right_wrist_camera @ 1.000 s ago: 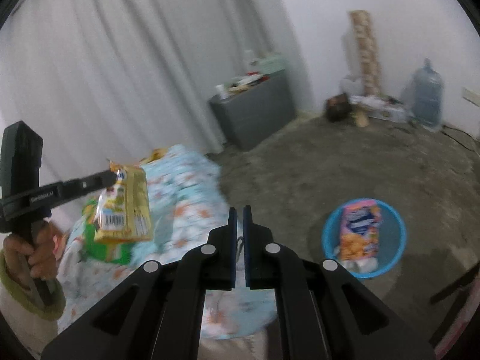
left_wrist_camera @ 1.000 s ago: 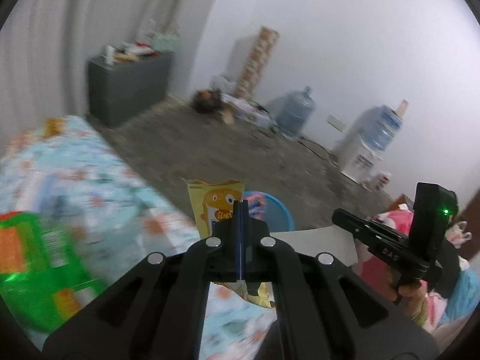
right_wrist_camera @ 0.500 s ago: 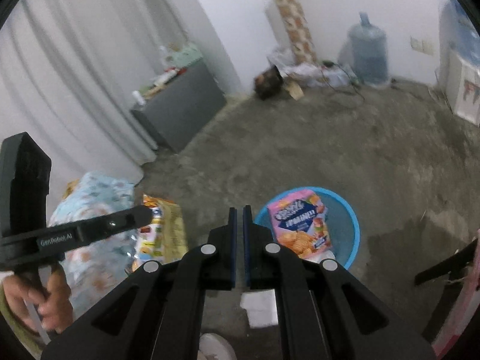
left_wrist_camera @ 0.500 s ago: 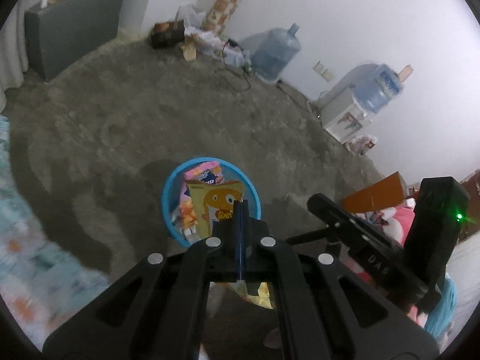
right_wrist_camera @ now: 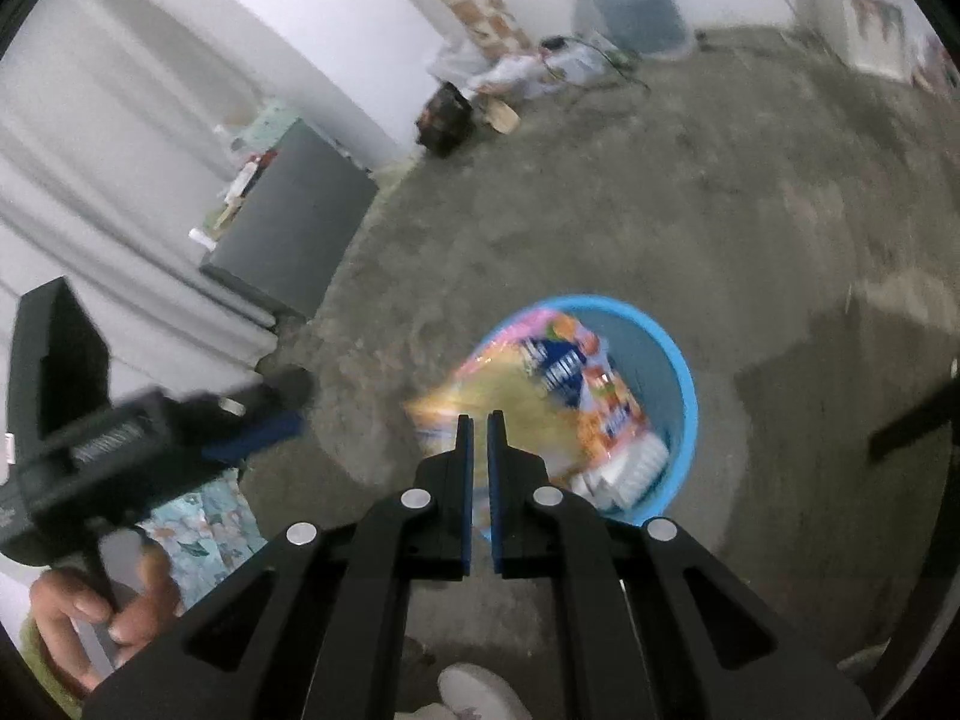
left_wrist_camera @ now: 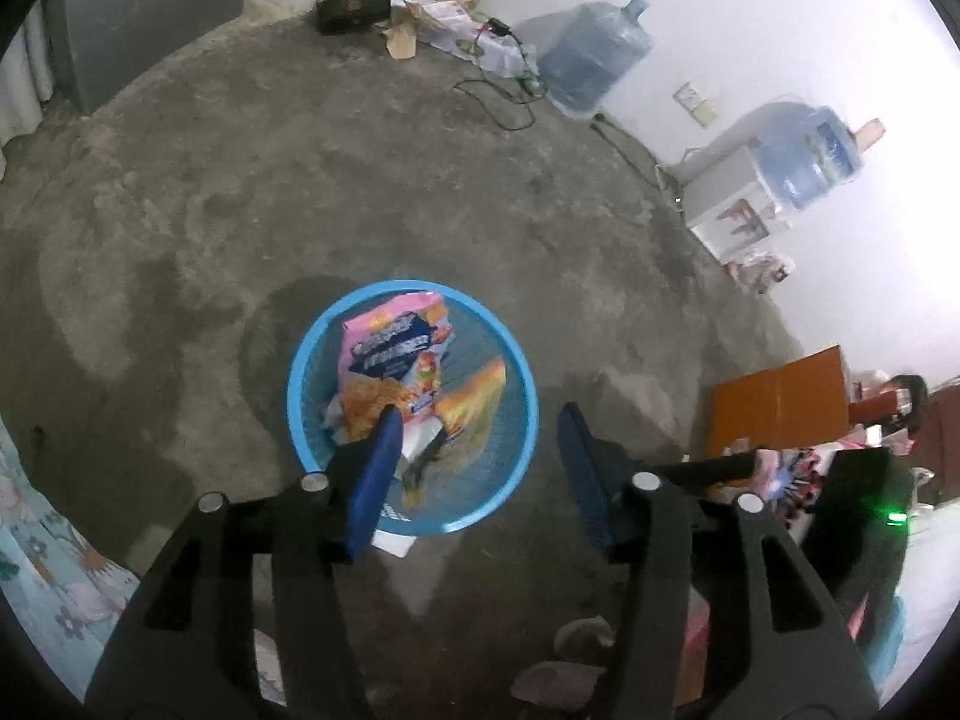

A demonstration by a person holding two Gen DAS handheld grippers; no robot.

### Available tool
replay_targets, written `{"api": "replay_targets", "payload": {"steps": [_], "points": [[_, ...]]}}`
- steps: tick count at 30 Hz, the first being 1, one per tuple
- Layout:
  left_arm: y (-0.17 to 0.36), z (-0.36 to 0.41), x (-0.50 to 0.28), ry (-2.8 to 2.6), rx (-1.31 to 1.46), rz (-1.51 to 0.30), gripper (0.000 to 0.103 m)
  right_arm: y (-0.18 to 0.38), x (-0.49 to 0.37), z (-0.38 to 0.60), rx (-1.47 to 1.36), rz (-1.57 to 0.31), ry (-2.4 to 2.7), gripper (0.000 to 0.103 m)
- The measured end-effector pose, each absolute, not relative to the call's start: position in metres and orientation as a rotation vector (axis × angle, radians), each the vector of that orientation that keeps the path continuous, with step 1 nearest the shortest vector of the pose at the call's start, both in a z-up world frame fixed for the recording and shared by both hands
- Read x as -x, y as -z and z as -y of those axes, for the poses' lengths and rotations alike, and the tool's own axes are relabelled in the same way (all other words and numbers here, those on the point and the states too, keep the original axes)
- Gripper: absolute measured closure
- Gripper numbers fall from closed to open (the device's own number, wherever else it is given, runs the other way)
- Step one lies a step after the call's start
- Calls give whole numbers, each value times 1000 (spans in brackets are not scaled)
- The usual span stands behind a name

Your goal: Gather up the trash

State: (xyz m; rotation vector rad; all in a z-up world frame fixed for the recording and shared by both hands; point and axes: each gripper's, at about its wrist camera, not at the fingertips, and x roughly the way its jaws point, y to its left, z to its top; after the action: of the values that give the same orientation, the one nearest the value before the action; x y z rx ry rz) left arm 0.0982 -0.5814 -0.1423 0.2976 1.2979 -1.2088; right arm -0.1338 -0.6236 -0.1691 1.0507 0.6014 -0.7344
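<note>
Where the left wrist camera looks down, the left gripper (left_wrist_camera: 477, 420) hangs over a round blue basket (left_wrist_camera: 312, 450) on the grey concrete floor (left_wrist_camera: 240, 180), its blue-padded jaws spread wide with nothing between them. Inside the basket lies a pink snack bag (left_wrist_camera: 390, 348) with a dark blue label, and beside it a yellow-orange snack packet (left_wrist_camera: 474, 402), blurred and tilted against the mesh wall; whether it has come to rest cannot be told. White wrappers show at the basket bottom near the left finger. This view alone takes in the far wall: a large water bottle (left_wrist_camera: 591, 60) standing on the floor, a white water dispenser (left_wrist_camera: 732, 198) with a blue bottle on top, an orange cardboard box (left_wrist_camera: 780, 402), and, at the lower right edge, the body of the other tool with a green light.

From the right wrist camera, the right gripper (right_wrist_camera: 479, 420) is clenched, its pads nearly touching and holding nothing. Beyond its tips the same blue basket (right_wrist_camera: 678, 360) holds the pink snack bag (right_wrist_camera: 570, 372), with the yellow packet (right_wrist_camera: 456, 402) smeared by blur at the basket's near-left rim. Only this view shows the left gripper (right_wrist_camera: 270, 408) from outside, gripped by a bare hand (right_wrist_camera: 108, 606), along with a grey cabinet (right_wrist_camera: 300, 234) against white curtains (right_wrist_camera: 90, 180) and a floral sheet (right_wrist_camera: 198, 522).
</note>
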Motion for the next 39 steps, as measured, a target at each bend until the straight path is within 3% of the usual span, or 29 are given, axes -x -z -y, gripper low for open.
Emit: {"api": "replay_targets", "payload": {"steps": [4,8,13,17,21,26,30,35,39], "points": [[118,564,-95,1220,-319,-1244,44,191,145,615,-1058,-637,734,96],[75,532,-92,1238,-307,-1165,38,213,146,603,-1010,-695,766,85],[17,468,-93,1247,-280,-1077,31,242,115,571,-791,-808,672,79],[-9,413,-99,1222,-264,-1062,29,268,74,529,-605,-935,516,63],[-32,360,-104,1197,-255,-1036,29,329,40,487,-558,-1135,368,54],[-52,290,-109,1128,-203,-986,28,426,12,465,-466,-1375,375,41],[-56,237,-116,1034,-148,-991,28,480,-2,476,-435,-1511,462,38],[-58,189,-121,906,-98,-973,28,510,-4,508,-478,-1501,620,22],[-53,164,-127,814,-115,-969,28,533,-7,516,-446,-1535,645,19]]}}
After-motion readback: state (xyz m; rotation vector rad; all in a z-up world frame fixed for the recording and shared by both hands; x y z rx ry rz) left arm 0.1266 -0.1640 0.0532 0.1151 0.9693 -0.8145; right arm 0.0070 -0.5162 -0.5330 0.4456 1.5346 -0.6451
